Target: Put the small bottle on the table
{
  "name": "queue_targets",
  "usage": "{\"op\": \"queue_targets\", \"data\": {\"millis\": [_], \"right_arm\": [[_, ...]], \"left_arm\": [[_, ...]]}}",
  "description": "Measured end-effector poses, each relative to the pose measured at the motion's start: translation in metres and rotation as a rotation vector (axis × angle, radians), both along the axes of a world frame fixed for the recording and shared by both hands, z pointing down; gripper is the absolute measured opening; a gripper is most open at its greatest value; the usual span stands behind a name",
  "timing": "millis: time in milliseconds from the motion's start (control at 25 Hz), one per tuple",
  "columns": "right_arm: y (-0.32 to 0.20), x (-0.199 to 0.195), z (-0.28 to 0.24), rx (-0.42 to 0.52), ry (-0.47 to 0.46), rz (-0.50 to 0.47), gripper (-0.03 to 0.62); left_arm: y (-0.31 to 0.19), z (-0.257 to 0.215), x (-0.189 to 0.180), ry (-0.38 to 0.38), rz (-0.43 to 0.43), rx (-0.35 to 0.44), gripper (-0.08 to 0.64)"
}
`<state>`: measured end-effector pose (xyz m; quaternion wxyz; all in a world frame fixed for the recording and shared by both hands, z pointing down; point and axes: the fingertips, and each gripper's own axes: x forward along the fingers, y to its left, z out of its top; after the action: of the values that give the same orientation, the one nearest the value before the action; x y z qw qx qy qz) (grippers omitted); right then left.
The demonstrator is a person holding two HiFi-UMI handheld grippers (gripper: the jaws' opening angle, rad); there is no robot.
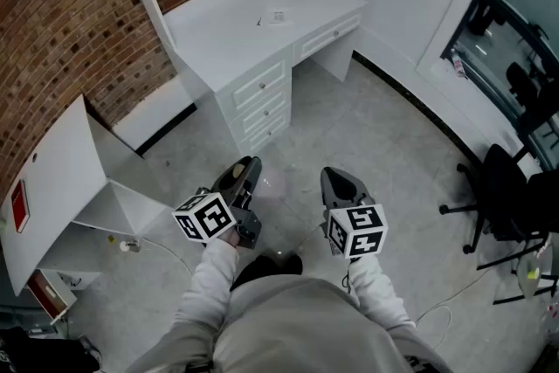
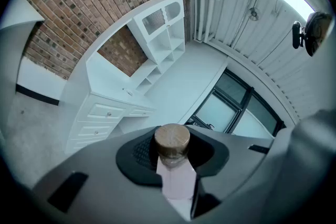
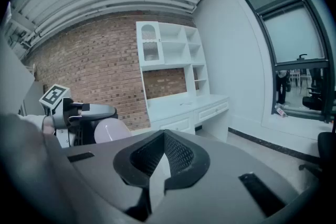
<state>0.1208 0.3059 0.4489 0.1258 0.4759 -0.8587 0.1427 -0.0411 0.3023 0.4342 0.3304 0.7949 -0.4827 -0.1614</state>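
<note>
Carrying stage. The left claw (image 2: 174,153) is clamped on the small pale, translucent bottle with a round brown stopper (image 2: 172,140). The pads press its body from both sides and the stopper projects beyond the tips. The right claw (image 3: 164,159) has its pads drawn together with nothing between them, and hangs just beside the left one. The long white desk with drawers and an upper shelf unit (image 1: 229,24) stands against the red brick wall (image 1: 52,31), well apart from both claws across the grey floor (image 1: 367,131). Probable hazards:
- The smooth, rounded bottle may twist or slide in the pads during the walk.
- If let go above the desk top or while tilted, it would likely topple and roll off the edge.
</note>
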Motion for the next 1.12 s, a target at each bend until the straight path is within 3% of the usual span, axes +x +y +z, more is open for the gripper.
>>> {"op": "queue_targets", "data": {"millis": [720,1120], "right_arm": [[-0.004,0.015,0.004,-0.009,-0.039,0.029,0.028],[-0.051,0.011,0.009,-0.022,-0.042,0.053,0.028]], "left_arm": [[0.0,0.006,0.0,-0.035,-0.044,-0.012,0.125],[-0.05,0.014,-0.006,-0.044,-0.028,-0.027,0.125]]}}
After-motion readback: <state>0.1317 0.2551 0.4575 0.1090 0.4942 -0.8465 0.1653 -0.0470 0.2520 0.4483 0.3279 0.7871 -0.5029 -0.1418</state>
